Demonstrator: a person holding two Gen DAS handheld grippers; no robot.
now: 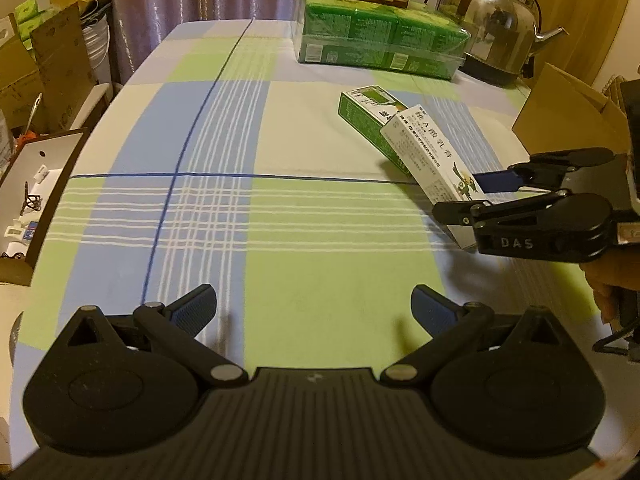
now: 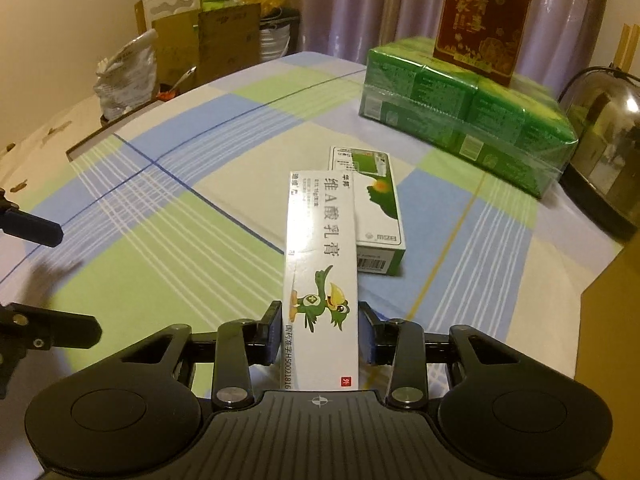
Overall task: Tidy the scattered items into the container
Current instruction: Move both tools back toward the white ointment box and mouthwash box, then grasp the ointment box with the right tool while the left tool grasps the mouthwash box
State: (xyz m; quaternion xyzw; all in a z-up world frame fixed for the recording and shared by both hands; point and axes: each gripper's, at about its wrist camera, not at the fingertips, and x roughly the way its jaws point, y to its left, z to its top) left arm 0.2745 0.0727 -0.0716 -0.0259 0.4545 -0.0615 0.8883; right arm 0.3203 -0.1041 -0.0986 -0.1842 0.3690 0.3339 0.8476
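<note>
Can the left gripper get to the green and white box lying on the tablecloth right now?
Probably yes. The left gripper is open over bare tablecloth, but the white carton in the right gripper leans across the green and white box.

The white ointment box (image 2: pixel 320 276) reads 维A酸乳膏, with 华邦 above it and 国药准字H50021816 along its near edge, the red gift box (image 2: pixel 482 20) bears the gold characters 善家有喜, and the right gripper (image 1: pixel 472 196) carries the letters DAS on its side.
</note>
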